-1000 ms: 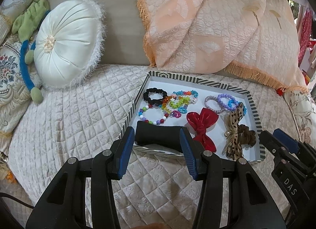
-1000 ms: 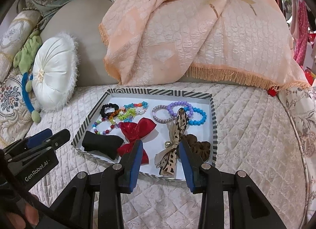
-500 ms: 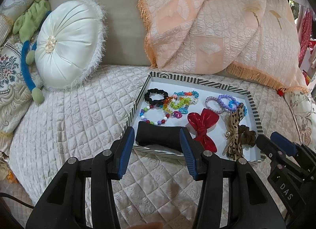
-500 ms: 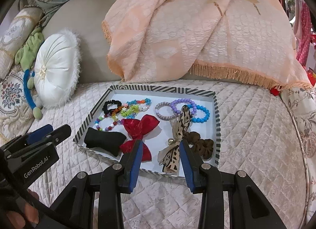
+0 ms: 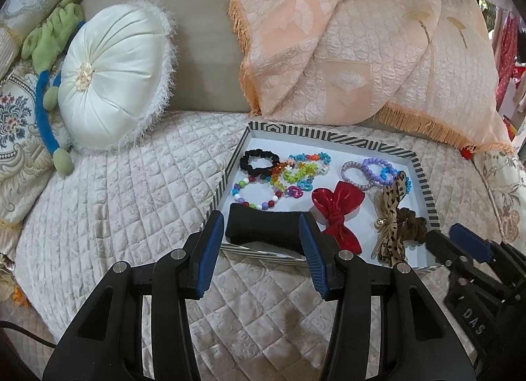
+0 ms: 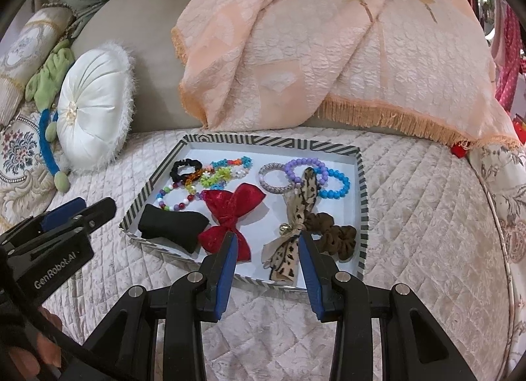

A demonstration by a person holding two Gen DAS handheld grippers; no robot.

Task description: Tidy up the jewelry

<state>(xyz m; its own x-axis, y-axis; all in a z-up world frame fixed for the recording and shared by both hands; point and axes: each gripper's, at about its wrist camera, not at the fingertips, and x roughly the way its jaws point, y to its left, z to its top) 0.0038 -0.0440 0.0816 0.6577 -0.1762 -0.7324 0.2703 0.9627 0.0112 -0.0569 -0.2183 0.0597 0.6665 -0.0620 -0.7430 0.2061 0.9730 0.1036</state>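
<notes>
A striped-rim tray (image 5: 424, 180) (image 6: 363, 184) lies on the quilted bed. It holds a black bow (image 5: 263, 225) (image 6: 171, 225), a red bow (image 5: 338, 210) (image 6: 233, 213), a leopard-print bow (image 5: 389, 216) (image 6: 297, 220), a brown scrunchie (image 5: 412, 225) (image 6: 335, 233), a black scrunchie (image 5: 258, 164) (image 6: 184, 169) and several bead bracelets (image 5: 302, 170) (image 6: 302, 177). My left gripper (image 5: 261, 238) is open and empty, just short of the tray's near edge in front of the black bow. My right gripper (image 6: 268, 254) is open and empty, over the near edge by the leopard bow.
A round white cushion (image 5: 111, 85) (image 6: 93, 105) leans at the left. A peach fringed blanket (image 5: 361, 39) (image 6: 312, 46) is draped behind the tray. A green and blue soft toy (image 5: 49, 52) hangs at far left. Quilted bedcover (image 5: 131, 203) surrounds the tray.
Both grippers have drawn back slightly from the tray, which sits a little farther away in both views. Both stay open and empty. Nothing in the tray moved.
</notes>
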